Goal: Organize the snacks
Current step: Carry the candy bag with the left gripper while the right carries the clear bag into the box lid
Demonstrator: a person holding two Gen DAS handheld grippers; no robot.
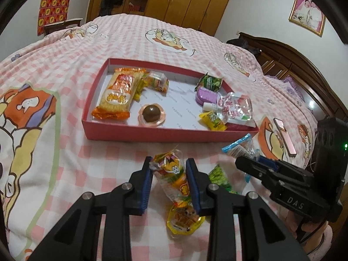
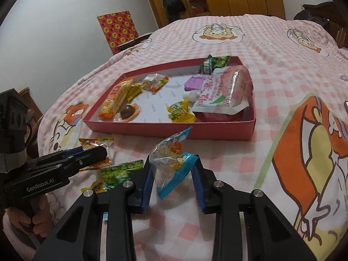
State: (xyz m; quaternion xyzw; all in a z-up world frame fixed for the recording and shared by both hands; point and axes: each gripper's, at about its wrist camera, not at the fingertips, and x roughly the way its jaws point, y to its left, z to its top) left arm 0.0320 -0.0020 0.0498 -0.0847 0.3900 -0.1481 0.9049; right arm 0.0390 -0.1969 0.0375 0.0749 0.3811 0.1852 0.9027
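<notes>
A red box (image 1: 152, 133) (image 2: 174, 128) lies on the bed and holds several snacks, among them an orange cracker pack (image 1: 116, 92) and a round chocolate (image 1: 151, 113). My left gripper (image 1: 168, 166) is shut on a yellow cartoon snack packet (image 1: 174, 174), in front of the box; it also shows in the right wrist view (image 2: 102, 152). My right gripper (image 2: 173, 163) is shut on a clear and blue snack packet (image 2: 171, 161), which also shows in the left wrist view (image 1: 239, 145). A green packet (image 1: 218, 176) (image 2: 117, 170) lies between the grippers.
The bed has a pink checked cover (image 1: 130, 39) with cartoon prints. A pink phone (image 1: 285, 137) lies right of the box. A dark wooden headboard (image 1: 304, 65) is at the right, wardrobes (image 1: 184, 0) stand behind the bed.
</notes>
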